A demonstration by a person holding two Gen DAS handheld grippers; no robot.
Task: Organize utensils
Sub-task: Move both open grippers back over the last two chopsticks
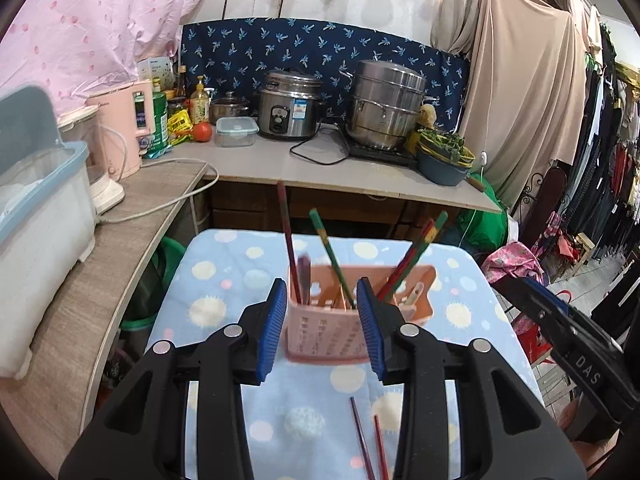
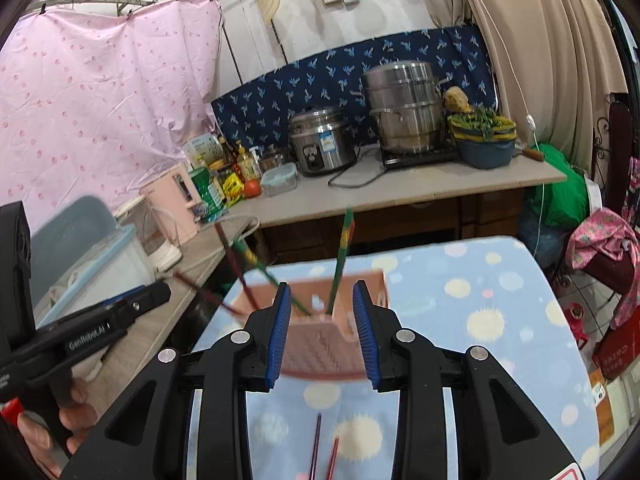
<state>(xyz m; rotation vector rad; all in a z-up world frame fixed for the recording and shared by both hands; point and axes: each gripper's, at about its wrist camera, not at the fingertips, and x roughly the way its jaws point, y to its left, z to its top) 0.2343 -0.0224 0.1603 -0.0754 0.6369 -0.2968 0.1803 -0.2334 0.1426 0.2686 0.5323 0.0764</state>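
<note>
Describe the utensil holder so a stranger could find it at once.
Start at the small table with the light blue polka-dot cloth, in front of the long kitchen counter. Near its far end stands a pink plastic utensil holder, perforated on its sides. It alone has chopsticks standing up in it; two more chopsticks lie loose on the cloth.

Two close wrist views, shared holder

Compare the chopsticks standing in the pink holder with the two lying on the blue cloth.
The chopsticks in the pink holder stand leaning; the loose pair lies flat on the dotted cloth. Several in the holder carry green and yellow bands; the loose pair looks plain dark red. No tool holds either group.
</note>
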